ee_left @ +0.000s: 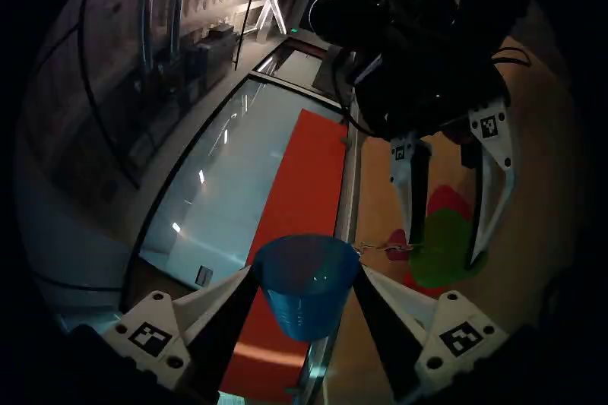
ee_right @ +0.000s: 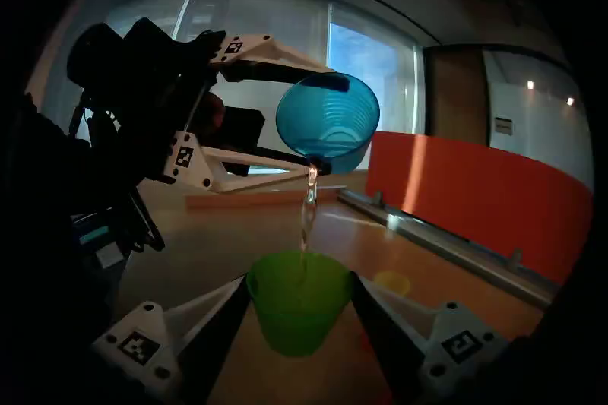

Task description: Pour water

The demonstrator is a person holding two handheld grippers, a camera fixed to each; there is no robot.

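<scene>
"Where was the blue cup [ee_left: 308, 302]?"
"Clamped in the left gripper [ee_left: 306, 277], tipped, its rim above the green cup [ee_right: 298, 310]; thin water [ee_right: 307, 215] fell between."
"And the green one?"
"Gripped by the right gripper [ee_right: 299, 283], open wooden table [ee_right: 220, 245] around, orange panel [ee_right: 471, 192] well apart."

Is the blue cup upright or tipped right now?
Tipped: the blue cup leans mouth-down, a thin water stream falling from its rim into the green cup.

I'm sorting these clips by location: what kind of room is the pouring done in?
Probably an office or meeting room: a wooden table, an orange partition panel beside it, and wide windows behind.
</scene>
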